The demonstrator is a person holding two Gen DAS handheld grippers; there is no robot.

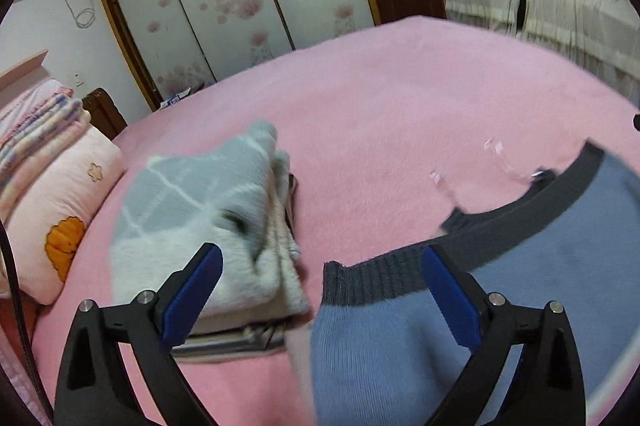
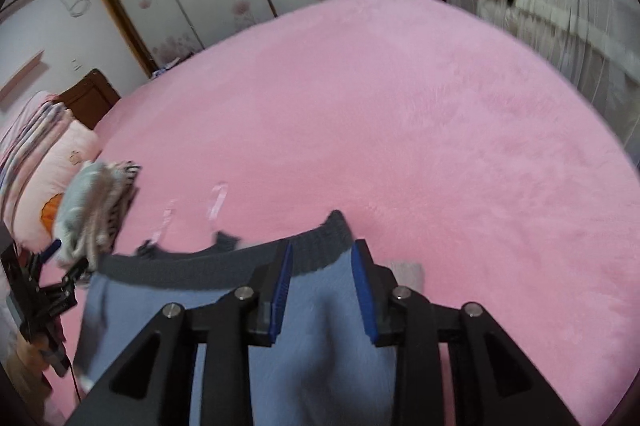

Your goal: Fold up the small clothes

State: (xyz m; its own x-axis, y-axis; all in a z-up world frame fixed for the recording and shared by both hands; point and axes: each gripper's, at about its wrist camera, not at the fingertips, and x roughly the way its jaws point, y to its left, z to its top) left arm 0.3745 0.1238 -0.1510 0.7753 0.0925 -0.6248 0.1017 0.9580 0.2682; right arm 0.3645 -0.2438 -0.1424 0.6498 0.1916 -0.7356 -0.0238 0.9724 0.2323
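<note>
Blue knit garment (image 1: pixel 384 338) with a dark grey ribbed band (image 1: pixel 516 218) lies on the pink bed (image 1: pixel 400 105), spread across the near right part in the left wrist view. Left gripper (image 1: pixel 322 268) hangs over it with its 2 blue-padded fingers (image 1: pixel 192 290) spread wide, the right-hand finger over the ribbed band, the other over a stack of folded clothes (image 1: pixel 200 218); nothing is pinched between them. That stack, topped by a grey piece with white lines, sits just beside the garment's left edge. Right gripper (image 2: pixel 322 250) is partly parted, its 2 fingers (image 2: pixel 280 290) set on either side of the garment's band and blue cloth; whether the pads actually press the fabric cannot be told. Thin clear straps (image 2: pixel 218 199) lie on the bed just past the band. A pink pillow (image 1: pixel 60 209) rests at the far left.
</note>
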